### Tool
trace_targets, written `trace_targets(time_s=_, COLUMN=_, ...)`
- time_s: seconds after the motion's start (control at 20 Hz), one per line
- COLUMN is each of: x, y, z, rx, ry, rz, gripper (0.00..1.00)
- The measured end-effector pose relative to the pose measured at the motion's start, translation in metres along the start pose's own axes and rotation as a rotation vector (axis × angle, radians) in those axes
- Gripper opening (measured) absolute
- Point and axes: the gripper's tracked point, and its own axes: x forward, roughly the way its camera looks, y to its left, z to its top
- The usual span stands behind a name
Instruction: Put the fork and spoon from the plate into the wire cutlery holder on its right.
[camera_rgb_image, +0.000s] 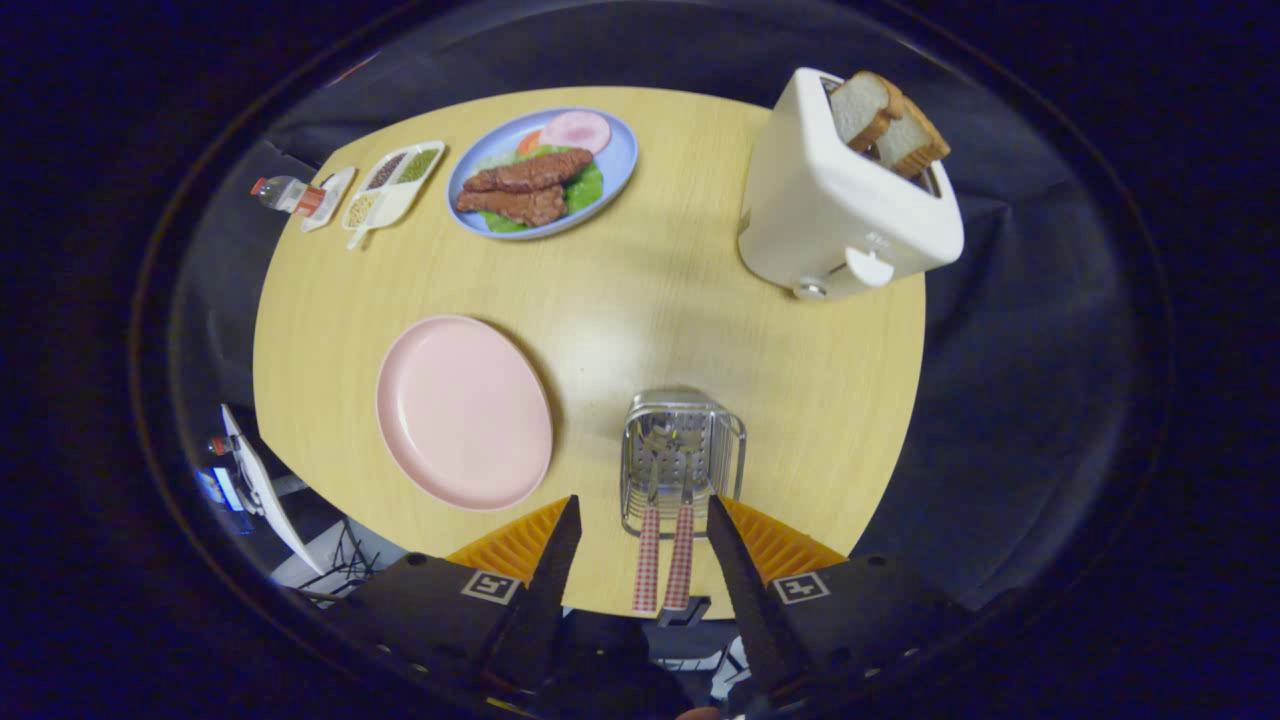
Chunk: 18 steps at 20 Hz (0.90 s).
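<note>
Gripper view: my jaws are spread wide, pinching nothing. The gripper (640, 540) sits above the wire cutlery holder (682, 460). Two checked handles, the fork (648, 560) and spoon (681, 556), stand in the holder and poke up between my fingers, long axes running straight back toward me. The pink plate (463, 412), left of the holder, is bare. Looks done to me; next move is lifting clear without clipping the handles.

Dark gripper (640, 530) body, square tag markers
</note>
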Motion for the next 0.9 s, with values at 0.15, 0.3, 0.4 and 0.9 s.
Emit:
trace_targets(time_s=0.15, x=-0.014, y=0.013, z=0.019, rx=-0.002, ry=-0.205, rz=0.026, gripper=0.87)
trace_targets(time_s=0.3, x=-0.031, y=0.029, z=0.03, rx=0.043, ry=-0.426, rz=0.085, gripper=0.98)
trace_targets(time_s=0.4, x=-0.047, y=0.038, z=0.031, rx=0.052, ry=-0.566, rz=0.116, gripper=0.97)
trace_targets(time_s=0.9, x=-0.15, y=0.046, z=-0.017, rx=0.125, ry=-1.115, rz=0.062, gripper=0.97)
